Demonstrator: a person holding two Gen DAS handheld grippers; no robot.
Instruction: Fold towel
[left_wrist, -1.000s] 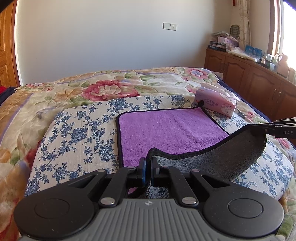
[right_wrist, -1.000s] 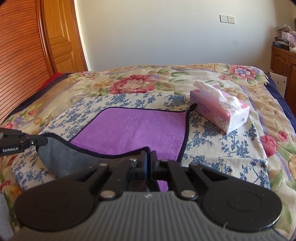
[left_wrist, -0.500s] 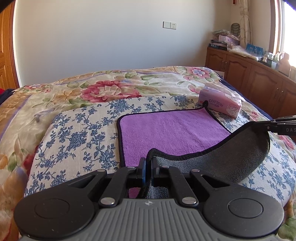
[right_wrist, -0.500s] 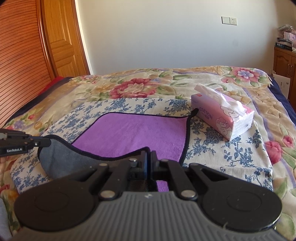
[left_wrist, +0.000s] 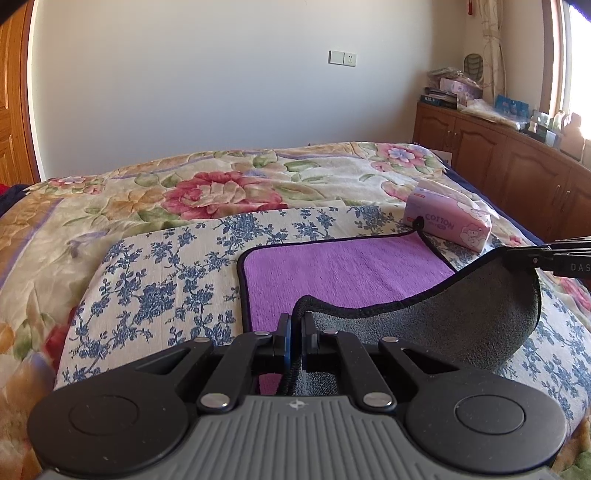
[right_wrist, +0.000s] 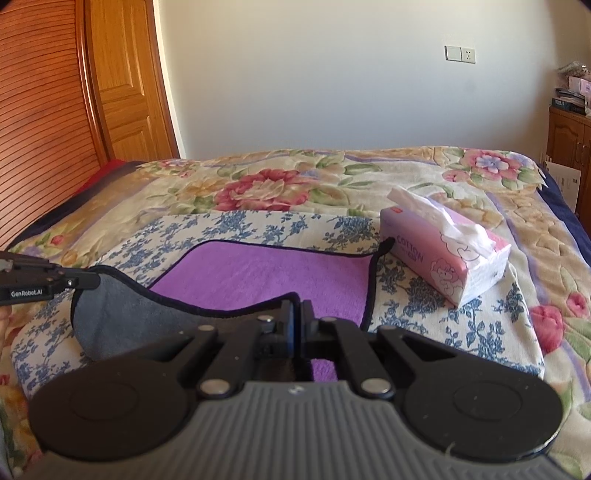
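Observation:
A towel with a purple top (left_wrist: 340, 269), a grey underside (left_wrist: 461, 325) and black trim lies on a blue-flowered cloth (left_wrist: 155, 273) on the bed. My left gripper (left_wrist: 295, 325) is shut on the towel's near left corner. My right gripper (right_wrist: 297, 314) is shut on the near right corner. Both corners are lifted, so the near edge hangs between them with the grey side up (right_wrist: 122, 321). The right gripper shows at the right edge of the left wrist view (left_wrist: 517, 253); the left gripper shows at the left edge of the right wrist view (right_wrist: 88, 282).
A pink tissue pack (right_wrist: 443, 258) lies by the towel's far right corner, also in the left wrist view (left_wrist: 450, 223). A floral quilt (left_wrist: 221, 184) covers the bed. Wooden cabinets (left_wrist: 498, 158) stand at the right, a wooden door (right_wrist: 125, 81) at the left.
Both grippers have moved forward over the towel with its near corners held, so more of the grey underside lies turned over the purple side.

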